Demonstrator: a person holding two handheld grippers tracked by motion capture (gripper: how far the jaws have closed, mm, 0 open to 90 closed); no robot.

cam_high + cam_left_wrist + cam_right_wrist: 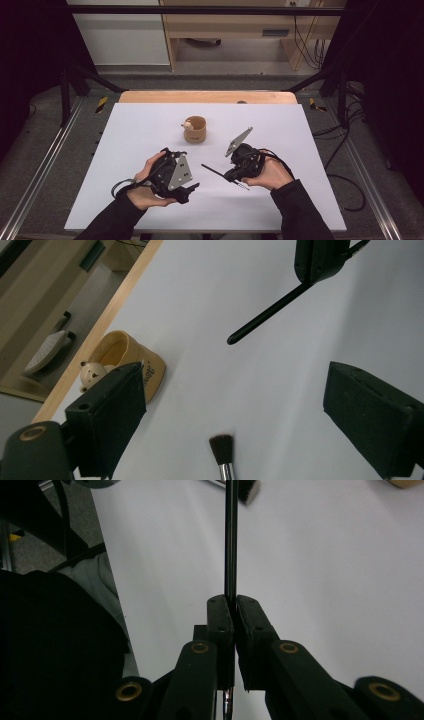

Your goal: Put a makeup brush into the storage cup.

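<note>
Holding slim black brush (230,540) clamped mid-handle in right gripper (234,600) just above white table (150,130), left gripper (235,372) spread wide over second brush (221,447); light, stiff, slick, so pinch handle near ferrule, never the soft bristles.

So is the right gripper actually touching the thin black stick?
Touching. The right gripper view shows the right gripper with its jaws closed on the black stick, both pads pressed against it with no gap.
</note>
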